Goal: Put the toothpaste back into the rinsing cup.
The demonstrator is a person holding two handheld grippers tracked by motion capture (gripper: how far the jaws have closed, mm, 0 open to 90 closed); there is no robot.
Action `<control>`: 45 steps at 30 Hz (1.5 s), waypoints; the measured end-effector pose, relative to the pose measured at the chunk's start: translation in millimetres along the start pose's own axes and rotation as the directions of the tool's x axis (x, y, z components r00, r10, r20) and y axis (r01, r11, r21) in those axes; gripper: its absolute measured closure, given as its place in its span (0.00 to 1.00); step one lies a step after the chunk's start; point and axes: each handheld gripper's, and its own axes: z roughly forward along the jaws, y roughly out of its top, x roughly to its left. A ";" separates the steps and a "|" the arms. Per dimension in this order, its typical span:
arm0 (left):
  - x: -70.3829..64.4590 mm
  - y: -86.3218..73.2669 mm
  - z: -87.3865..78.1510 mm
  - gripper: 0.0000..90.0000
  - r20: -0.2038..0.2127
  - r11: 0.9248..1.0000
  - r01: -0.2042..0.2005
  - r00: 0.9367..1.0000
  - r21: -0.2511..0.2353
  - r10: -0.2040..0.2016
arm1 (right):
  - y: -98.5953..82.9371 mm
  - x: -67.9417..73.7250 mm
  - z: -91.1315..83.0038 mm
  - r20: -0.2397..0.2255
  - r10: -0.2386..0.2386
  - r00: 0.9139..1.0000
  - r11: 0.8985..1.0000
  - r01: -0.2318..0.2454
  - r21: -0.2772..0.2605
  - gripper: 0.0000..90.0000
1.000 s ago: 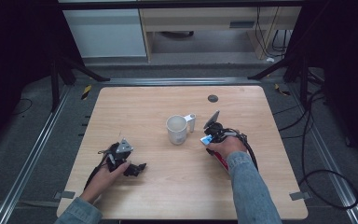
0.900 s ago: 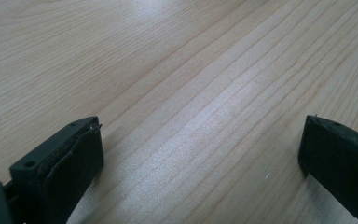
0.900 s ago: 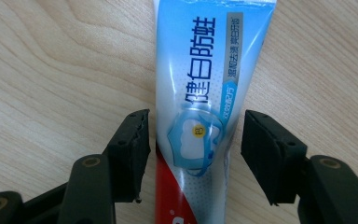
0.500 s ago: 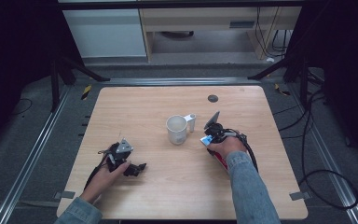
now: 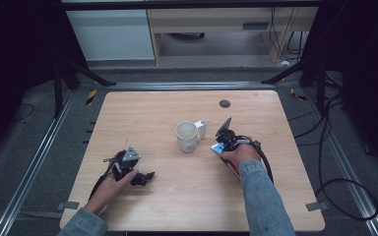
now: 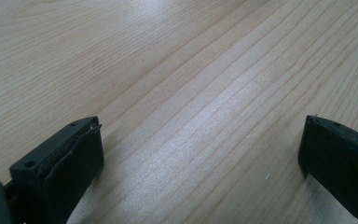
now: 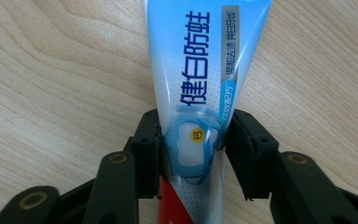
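Tongs on the right are pinched on a toothpaste tube, gripped across its printed body, where it lies on the bench just right of the mug. Left tongs are held spread over bare wood near the front left, nothing between them. The tube is judged light, soft and slippery; a firm squeeze could dent it or force paste toward the cap, so a mid-body hold seems best.
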 end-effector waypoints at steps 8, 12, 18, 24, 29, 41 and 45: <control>0.0 0.0 0.0 0.00 0.000 1.000 0.001 1.000 0.000 -0.001 | -1.7 -3.3 -5.8 -0.002 -0.001 1.000 1.000 0.001 -0.010 0.77; 0.0 0.0 0.0 0.00 0.000 1.000 0.000 1.000 0.000 0.000 | -3.3 -5.1 -8.5 -0.016 0.022 1.000 1.000 -0.023 -0.017 0.80; 0.0 0.0 0.0 0.00 0.000 1.000 0.000 1.000 0.000 0.000 | -6.0 -8.6 -14.2 -0.034 0.034 0.999 0.999 -0.036 -0.033 0.81; 0.2 0.1 0.0 0.00 -0.001 1.000 -0.002 1.000 0.000 0.002 | -5.5 -11.3 -30.3 -0.039 0.034 0.999 0.998 -0.036 -0.051 0.82; 0.2 0.1 0.0 0.00 -0.001 1.000 -0.002 1.000 0.000 0.002 | -5.1 -13.8 -44.8 -0.034 0.036 0.999 0.997 -0.038 -0.069 0.82; 0.2 0.1 -0.1 0.00 -0.001 1.000 -0.002 1.000 0.000 0.002 | -13.2 -27.9 -67.0 -0.030 0.067 0.997 0.990 -0.070 -0.123 0.82; 0.2 0.1 0.0 0.00 -0.001 1.000 -0.002 1.000 0.000 0.002 | -17.0 -32.2 -71.6 -0.034 0.071 0.997 0.983 -0.075 -0.165 0.82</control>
